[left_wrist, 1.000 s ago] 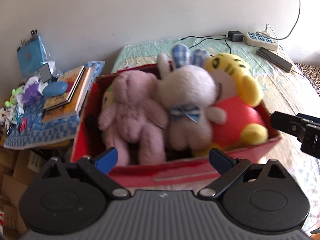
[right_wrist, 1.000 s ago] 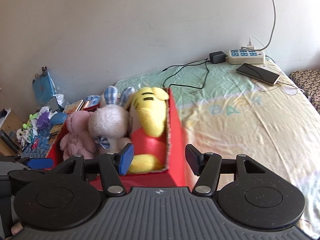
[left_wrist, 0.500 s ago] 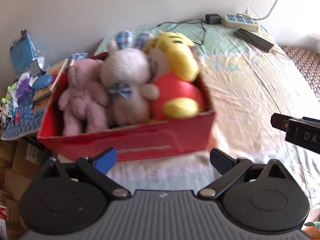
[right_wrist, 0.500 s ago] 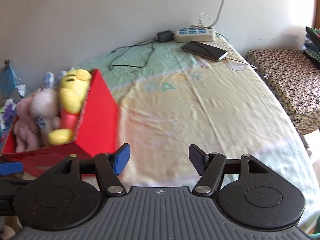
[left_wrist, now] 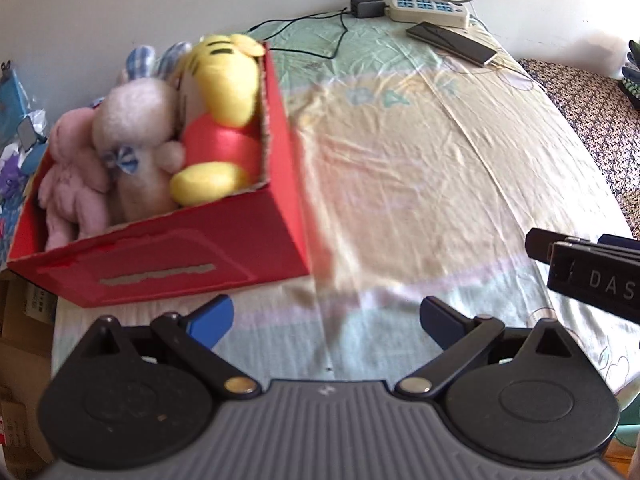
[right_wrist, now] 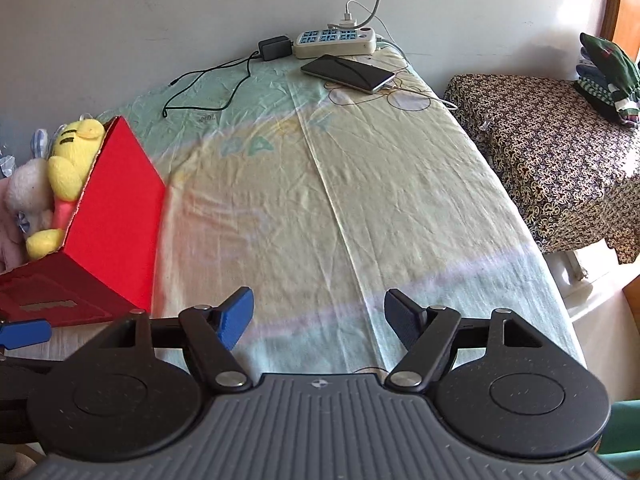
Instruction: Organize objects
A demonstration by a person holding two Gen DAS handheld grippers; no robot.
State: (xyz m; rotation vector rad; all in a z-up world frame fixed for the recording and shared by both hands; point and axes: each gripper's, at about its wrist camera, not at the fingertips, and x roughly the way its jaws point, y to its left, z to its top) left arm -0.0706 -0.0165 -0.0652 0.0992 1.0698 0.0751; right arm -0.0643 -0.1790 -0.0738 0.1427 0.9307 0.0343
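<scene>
Left gripper is being held with jaws spread wide, nothing between them, over the bedsheet; right gripper is likewise being held apart and empty; the red box is being seen at 10 o'clock in the left wrist view, resting at the bed's edge; three toys are being kept inside it, side by side: pink plush at the far side from the sheet, white rabbit in the middle, yellow plush against the near wall; power strip and phone are being noted at 12 o'clock in the right wrist view, near the wall; a patterned cover is being seen at 2 o'clock.
</scene>
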